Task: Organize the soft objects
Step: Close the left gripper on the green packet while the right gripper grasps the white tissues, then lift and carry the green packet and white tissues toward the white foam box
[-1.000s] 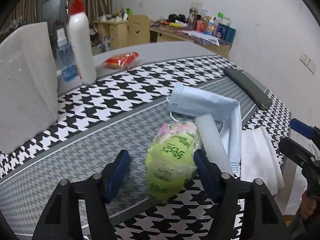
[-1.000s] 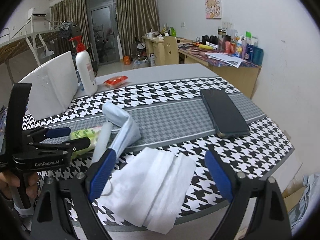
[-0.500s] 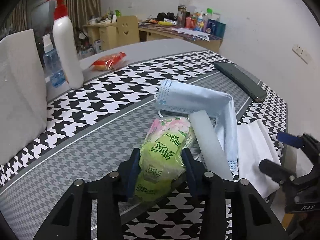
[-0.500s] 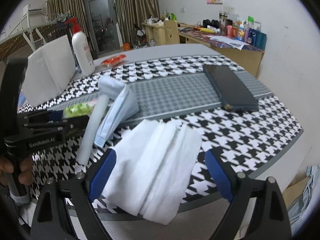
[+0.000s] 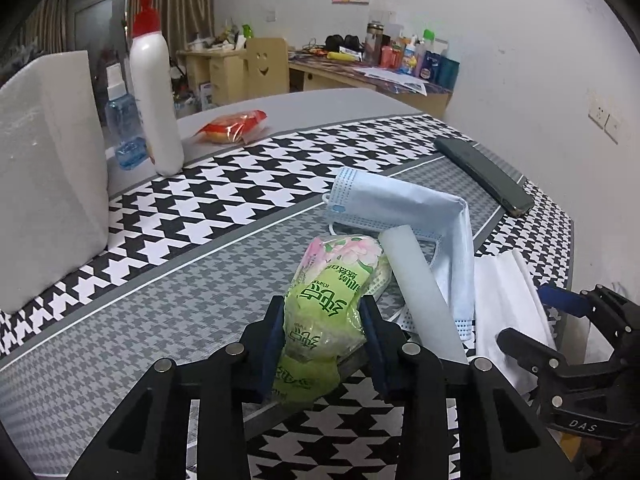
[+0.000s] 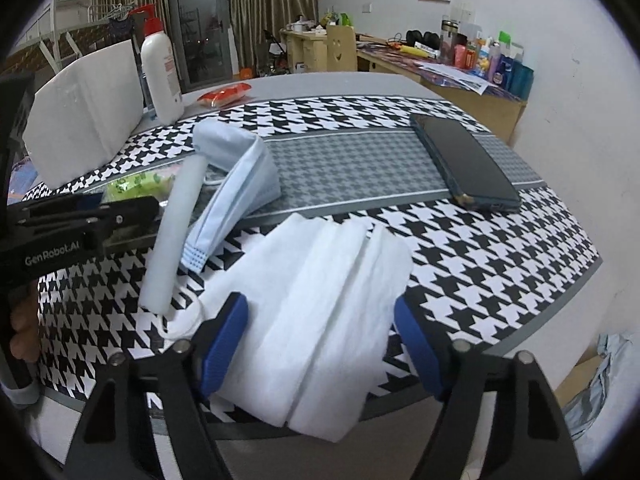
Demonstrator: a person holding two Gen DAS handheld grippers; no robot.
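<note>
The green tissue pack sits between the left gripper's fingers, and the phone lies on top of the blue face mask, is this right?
Not quite. The green tissue pack is between the left gripper's fingers, but the phone lies on the tablecloth, apart from the blue face mask. The right wrist view shows this.

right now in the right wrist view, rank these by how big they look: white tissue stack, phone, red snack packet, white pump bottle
1. white tissue stack, though it lies nearest the camera, which inflates it
2. phone
3. white pump bottle, not far behind the phone
4. red snack packet, far back on the table
</note>
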